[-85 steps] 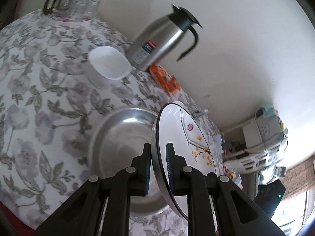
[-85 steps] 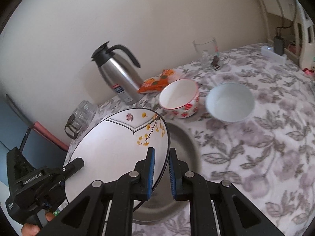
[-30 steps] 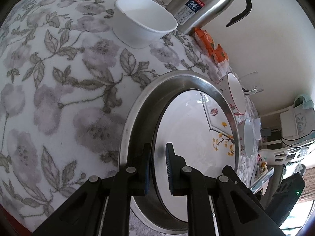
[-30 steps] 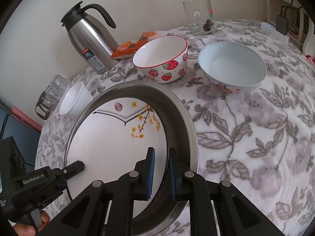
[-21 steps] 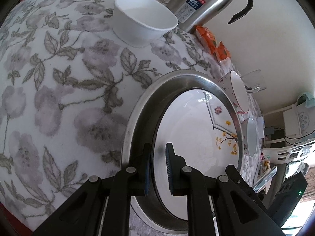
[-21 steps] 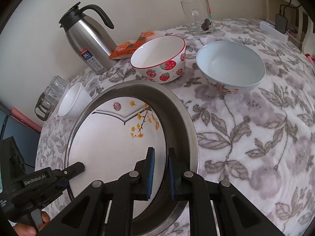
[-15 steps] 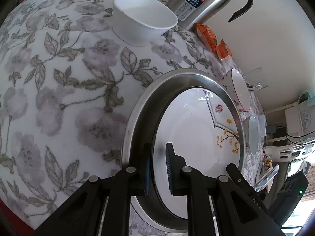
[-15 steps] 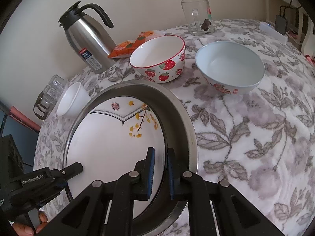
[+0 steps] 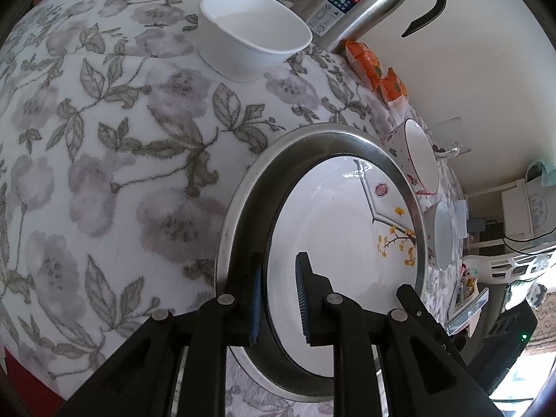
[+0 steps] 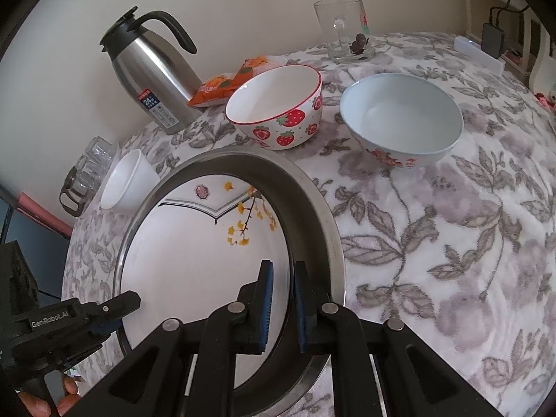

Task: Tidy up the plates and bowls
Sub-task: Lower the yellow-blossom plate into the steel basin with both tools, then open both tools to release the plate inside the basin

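Risks, left to right:

- Found the left gripper point(image 9: 278, 299) with jaws opening astride the near-left rim of the plate point(image 9: 340, 222); pads no longer seen pressing on it. Judged a snag possible if drawn away at a slant: could catch the rim with a pad and drag or tip the plate against the wall of the steel basin point(image 9: 239, 208).
- Found the right gripper point(image 10: 282, 312) closed on the opposite rim of the plate. Judged uneven support the chief hazard: with one side freed and the other pinched, could lever the plate up on one edge, then drop it with a knock on the metal. Advise releasing before any lift or twist.
- Noted the strawberry bowl point(image 10: 278, 104) standing just beside the basin's far rim, the pale blue bowl point(image 10: 403, 118) near on its right. Judged a sweeping withdrawal of the right hand liable to strike either.

Condition of the plate:

- Located inside the steel basin, flat or nearly so; cannot tell whether fully seated on the bottom.
- Round, white, glossy, with a thin dark edge; painted with an angled grey line, a small red seal and a branch of yellow leaves toward the far side.
- No chip or crack seen.
- Looks hard, smooth and slippery; little margin between its rim and the basin wall.
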`<state>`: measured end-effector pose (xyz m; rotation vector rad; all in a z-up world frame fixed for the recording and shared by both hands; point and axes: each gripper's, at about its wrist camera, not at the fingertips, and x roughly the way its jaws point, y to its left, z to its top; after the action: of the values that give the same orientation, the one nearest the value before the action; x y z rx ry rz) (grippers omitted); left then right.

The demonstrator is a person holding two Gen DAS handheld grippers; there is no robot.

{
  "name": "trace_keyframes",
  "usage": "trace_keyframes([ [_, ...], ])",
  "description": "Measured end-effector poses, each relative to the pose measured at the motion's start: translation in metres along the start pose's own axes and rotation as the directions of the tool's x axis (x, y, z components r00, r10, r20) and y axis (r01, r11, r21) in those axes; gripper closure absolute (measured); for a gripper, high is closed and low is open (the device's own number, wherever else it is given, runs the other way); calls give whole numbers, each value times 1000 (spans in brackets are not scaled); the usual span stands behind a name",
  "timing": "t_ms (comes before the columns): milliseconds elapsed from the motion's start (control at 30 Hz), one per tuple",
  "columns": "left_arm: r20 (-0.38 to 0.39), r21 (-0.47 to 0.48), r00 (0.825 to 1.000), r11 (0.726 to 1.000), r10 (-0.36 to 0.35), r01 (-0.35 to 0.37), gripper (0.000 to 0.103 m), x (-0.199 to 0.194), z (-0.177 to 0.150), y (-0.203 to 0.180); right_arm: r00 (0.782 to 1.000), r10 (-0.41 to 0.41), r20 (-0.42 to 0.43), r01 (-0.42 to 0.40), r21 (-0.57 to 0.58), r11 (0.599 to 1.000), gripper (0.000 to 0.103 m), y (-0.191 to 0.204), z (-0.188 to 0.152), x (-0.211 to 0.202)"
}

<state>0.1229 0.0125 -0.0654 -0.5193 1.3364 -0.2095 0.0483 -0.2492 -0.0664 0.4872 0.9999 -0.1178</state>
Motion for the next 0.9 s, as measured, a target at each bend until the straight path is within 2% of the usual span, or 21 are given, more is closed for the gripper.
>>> trace_keyframes([
  [167, -4, 18, 1000, 1000, 18, -17, 84, -3, 0, -3, 1000, 3, 0, -3, 7, 1000, 91, -1, 0, -1],
  [267, 24, 31, 999, 999, 42, -43, 82, -9, 2, -4, 1000, -3, 9, 3, -1, 1000, 91, 0, 1, -2],
  [333, 55, 51, 997, 997, 52, -55, 74, -19, 4, -6, 1000, -10, 17, 10, -5, 1000, 91, 0, 1, -5],
  [433, 84, 49, 996, 998, 33, -37, 68, -29, 6, -4, 1000, -8, 21, 8, -2, 1000, 91, 0, 2, -6],
  [567, 87, 37, 996, 999, 25, -28, 68, -31, 8, -1, 1000, -16, 27, 16, -5, 1000, 91, 0, 3, -8],
  [667, 103, 17, 995, 1000, 14, -16, 68, -35, 10, 2, 999, -26, 33, 26, 3, 1000, 87, -2, 4, -11],
  [900, 147, -20, 989, 1000, 12, -9, 68, -46, 13, 9, 996, -14, 86, 11, 35, 999, 87, -12, 11, -30],
])
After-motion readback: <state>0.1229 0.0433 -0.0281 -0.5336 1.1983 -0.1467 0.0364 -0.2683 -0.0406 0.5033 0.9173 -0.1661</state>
